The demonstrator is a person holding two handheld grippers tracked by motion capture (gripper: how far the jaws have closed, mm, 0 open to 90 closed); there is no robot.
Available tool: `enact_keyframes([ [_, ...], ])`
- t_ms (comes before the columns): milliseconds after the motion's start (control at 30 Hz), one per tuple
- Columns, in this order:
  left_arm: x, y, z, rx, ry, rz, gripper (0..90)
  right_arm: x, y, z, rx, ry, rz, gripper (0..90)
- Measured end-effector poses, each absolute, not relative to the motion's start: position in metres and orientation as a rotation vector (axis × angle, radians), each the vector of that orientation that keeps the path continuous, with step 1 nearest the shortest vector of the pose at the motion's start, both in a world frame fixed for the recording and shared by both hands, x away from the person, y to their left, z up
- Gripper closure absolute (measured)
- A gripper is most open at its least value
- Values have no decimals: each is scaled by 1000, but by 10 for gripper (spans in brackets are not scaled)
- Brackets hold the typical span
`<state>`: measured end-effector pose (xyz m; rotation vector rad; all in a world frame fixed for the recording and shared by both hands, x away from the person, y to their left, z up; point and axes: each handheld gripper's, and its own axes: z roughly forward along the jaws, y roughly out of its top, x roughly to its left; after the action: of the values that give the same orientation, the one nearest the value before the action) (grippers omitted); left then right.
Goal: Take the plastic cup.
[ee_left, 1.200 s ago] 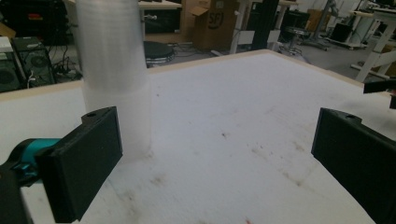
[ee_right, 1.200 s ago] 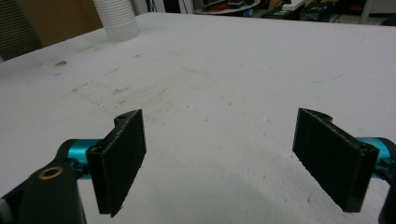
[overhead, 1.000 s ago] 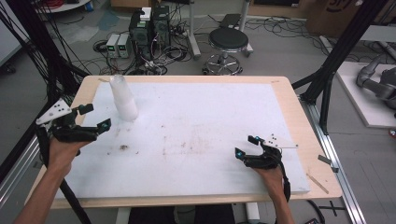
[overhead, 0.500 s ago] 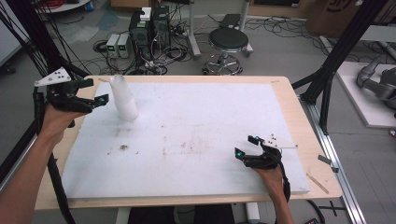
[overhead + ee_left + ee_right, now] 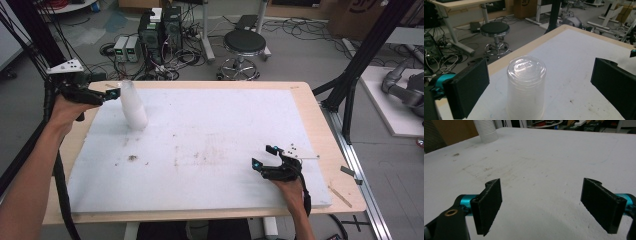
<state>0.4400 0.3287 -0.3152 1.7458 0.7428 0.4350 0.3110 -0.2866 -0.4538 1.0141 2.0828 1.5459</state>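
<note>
- A stained white board (image 5: 210, 150) covers the wooden table (image 5: 320, 125); a stool (image 5: 244, 44) and cables sit upper centre.
- The upturned cup stack (image 5: 133, 106) bears unreadable embossing.
- The left gripper (image 5: 107, 93) and the right gripper (image 5: 264, 156) both stand apart, empty.

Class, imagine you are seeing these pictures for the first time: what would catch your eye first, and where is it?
First, the stack of clear plastic cups, upside down at the far left of the white table. The left gripper is beside it, jaws open, one on each side of the stack in its own view. The right gripper sits open near the front right.
</note>
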Motion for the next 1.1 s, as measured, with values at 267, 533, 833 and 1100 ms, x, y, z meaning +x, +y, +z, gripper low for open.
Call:
enact_keyframes([
  [267, 461, 320, -325, 1779, 752, 411, 18, 312, -286, -454, 1020, 2086, 1546, 169],
  [533, 473, 304, -339, 1841, 755, 383, 18, 312, -286, -454, 1024, 2090, 1543, 169],
  [833, 479, 298, -347, 1871, 815, 383, 18, 312, -286, -454, 1015, 2084, 1540, 169],
  [1100, 476, 304, -359, 1855, 870, 395, 18, 312, -287, -454, 1014, 2084, 1546, 169],
])
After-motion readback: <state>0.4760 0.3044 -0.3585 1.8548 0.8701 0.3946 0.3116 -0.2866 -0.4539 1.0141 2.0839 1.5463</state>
